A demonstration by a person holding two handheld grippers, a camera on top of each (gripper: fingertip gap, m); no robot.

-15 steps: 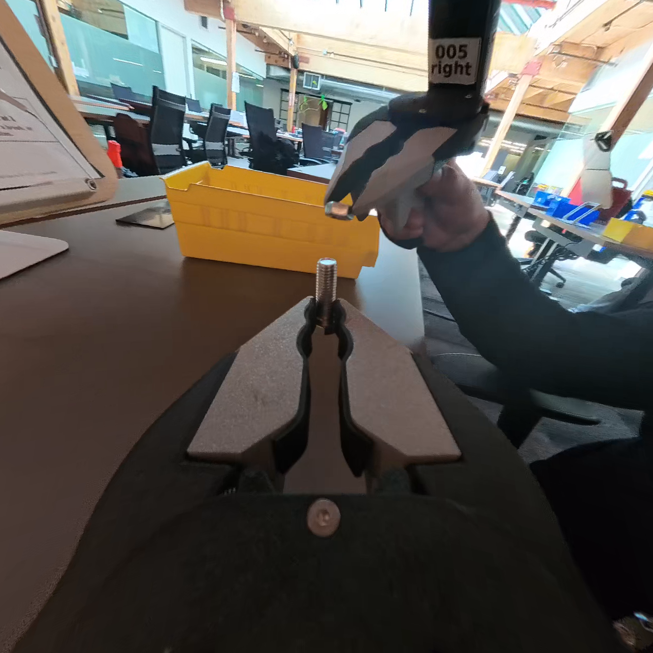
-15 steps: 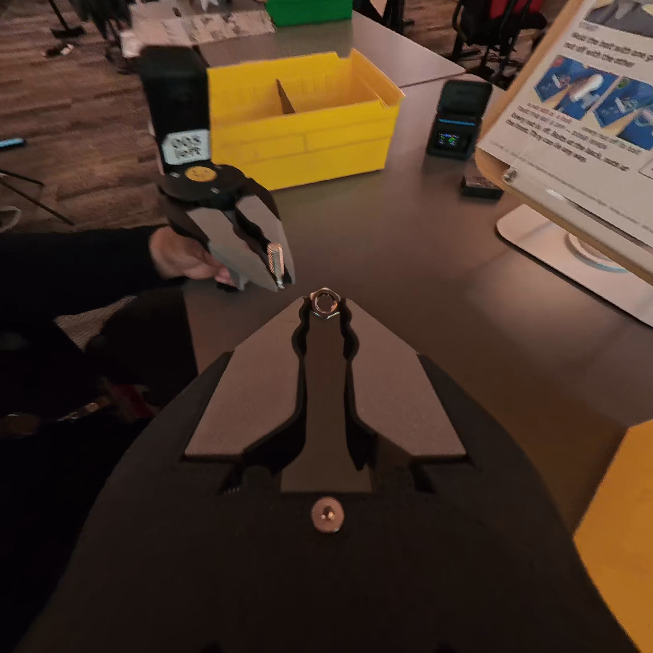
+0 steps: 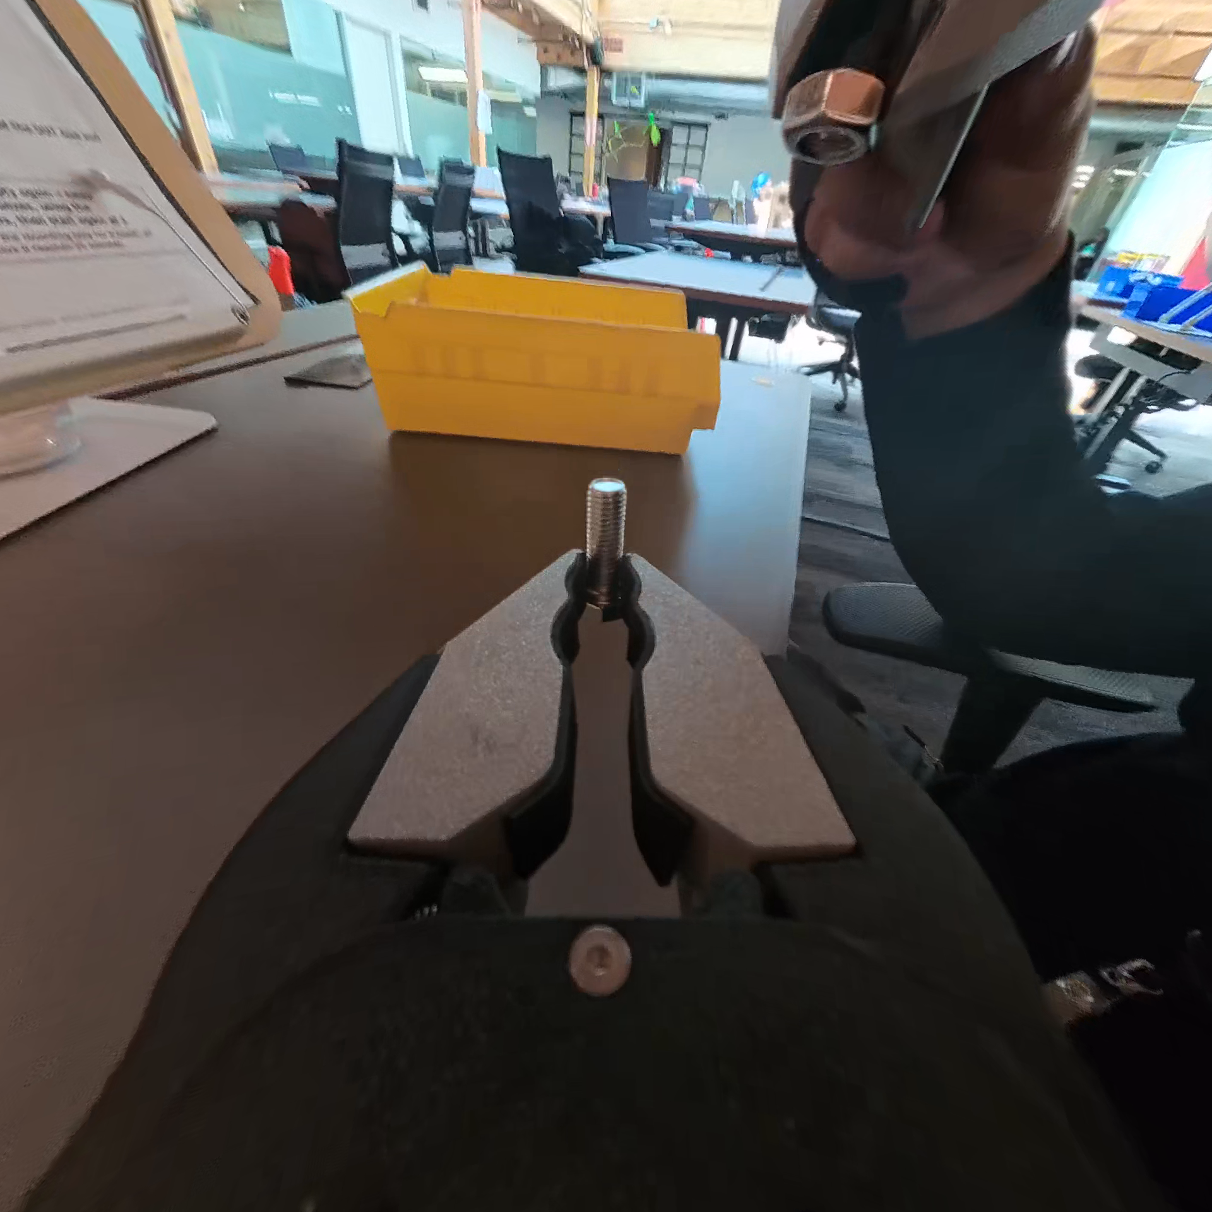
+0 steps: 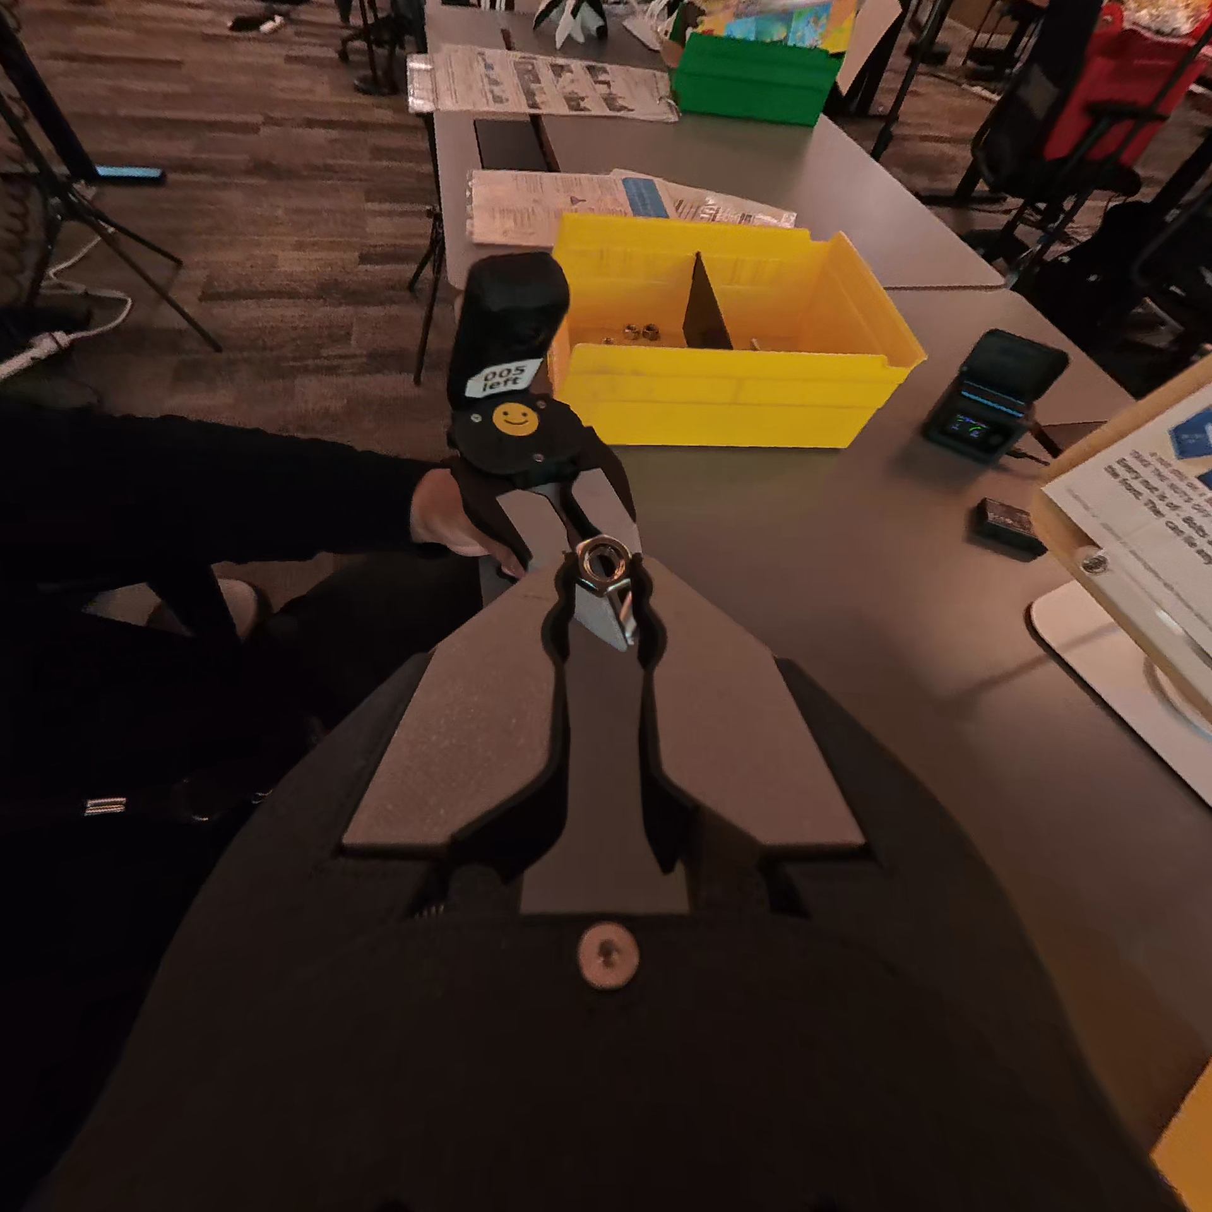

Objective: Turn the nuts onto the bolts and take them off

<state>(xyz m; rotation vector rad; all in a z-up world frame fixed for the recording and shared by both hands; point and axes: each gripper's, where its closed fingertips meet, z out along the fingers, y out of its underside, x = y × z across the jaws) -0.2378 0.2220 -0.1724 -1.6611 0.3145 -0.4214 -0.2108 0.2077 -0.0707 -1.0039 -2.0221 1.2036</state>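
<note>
A bolt (image 3: 605,538) is being held upright, thread end up, in the tips of the left gripper (image 3: 604,584), whose fingers (image 3: 498,715) are being kept clamped on the lower shank; the head is hidden between them. A hex nut (image 4: 602,565) is being pinched in the closed tips of the right gripper (image 4: 603,577), its bore facing the camera on that gripper. In the left wrist view the nut (image 3: 831,117) is being carried high and to the right of the bolt, well apart from it and not yet lined up. Both tools are being held above the near edge of the dark counter (image 3: 197,590).

The step in hand is judged to be the approach before threading: nothing is being turned yet. The next move is being judged to call for the nut's bore to be brought squarely over the bolt's tip, axes matched, then lowered to touch before any twist, since a tilted start is likely to cross the thread.

A yellow bin (image 4: 734,393) is sitting toward the counter's far edge, with spare nuts (image 4: 639,332) lying in its left compartment beside a divider (image 4: 703,308).
</note>
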